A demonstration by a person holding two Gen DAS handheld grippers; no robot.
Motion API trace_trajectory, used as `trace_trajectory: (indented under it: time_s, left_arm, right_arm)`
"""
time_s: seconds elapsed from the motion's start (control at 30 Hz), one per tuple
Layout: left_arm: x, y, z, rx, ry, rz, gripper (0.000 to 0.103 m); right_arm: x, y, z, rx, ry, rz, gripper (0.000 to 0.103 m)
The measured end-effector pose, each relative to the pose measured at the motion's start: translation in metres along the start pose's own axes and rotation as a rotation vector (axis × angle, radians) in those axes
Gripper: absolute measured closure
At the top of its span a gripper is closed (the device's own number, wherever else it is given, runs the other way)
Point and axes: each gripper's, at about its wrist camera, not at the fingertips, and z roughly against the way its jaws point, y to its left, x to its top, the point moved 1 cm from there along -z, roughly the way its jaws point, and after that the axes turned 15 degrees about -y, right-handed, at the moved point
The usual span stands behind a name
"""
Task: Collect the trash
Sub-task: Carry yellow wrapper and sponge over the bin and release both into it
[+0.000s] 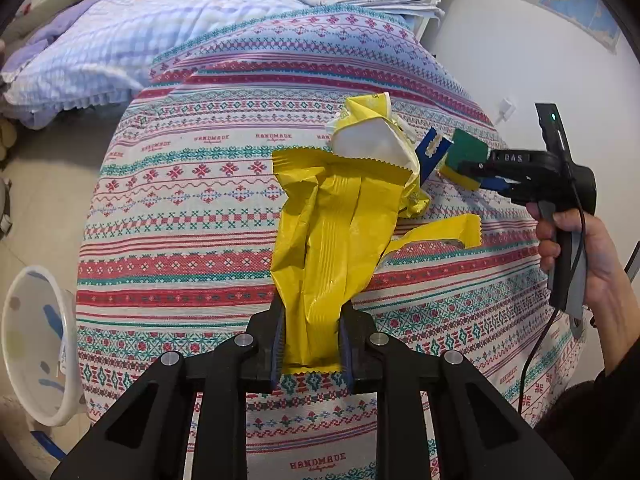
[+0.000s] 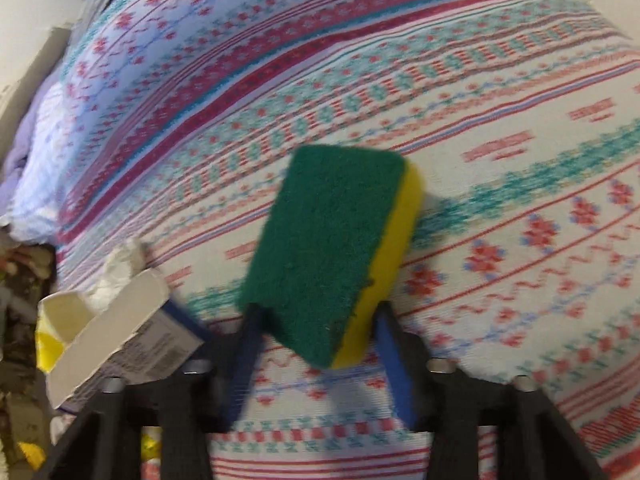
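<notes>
White plastic bin (image 1: 38, 344) on floor at left. Left gripper (image 1: 312, 340) pinching yellow snack wrapper (image 1: 336, 232) lifted over patterned bedspread (image 1: 208, 216). Cardboard box (image 2: 120, 340) beside. Right gripper (image 2: 320, 344) clamped on green-yellow sponge (image 2: 332, 256), held above bedspread.

I read "HANDMADE" woven in red on the cloth (image 1: 224, 216), repeated in a row across the middle of the left wrist frame and again at the bottom centre and lower right. On the black right gripper (image 1: 474, 174), at the right edge of that frame, white letters look like "DAS". In the right wrist frame the box (image 2: 132, 340) at lower left carries fine print, too blurred to read.
</notes>
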Motion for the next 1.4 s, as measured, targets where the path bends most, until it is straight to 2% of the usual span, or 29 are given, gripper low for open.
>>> trace_trajectory:
  time_s: [0.07,0.17,0.33,0.7,1.07,1.4]
  left_arm:
    - [0.0,0.0,0.002,-0.003,-0.004,0.004,0.082]
    - [0.0,0.0,0.006,-0.007,-0.014,0.003,0.084]
    - [0.0,0.001,0.015,-0.014,-0.035,0.003,0.086]
    - [-0.003,0.004,0.034,-0.031,-0.066,0.022,0.087]
    - [-0.001,0.016,0.058,-0.034,-0.114,0.063,0.088]
    - [0.001,0.038,0.074,0.002,-0.151,0.105,0.088]
  right_arm:
    - [-0.001,0.005,0.003,0.001,-0.007,0.036,0.067]
    - [-0.006,0.012,0.011,0.001,-0.008,0.053,0.071]
    - [-0.012,0.017,0.043,0.008,-0.027,0.107,0.071]
    - [-0.035,0.006,0.11,0.033,-0.059,0.135,0.071]
    - [-0.063,0.02,0.14,0.072,-0.058,0.178,0.071]
    - [-0.081,0.048,0.147,0.139,-0.028,0.203,0.071]
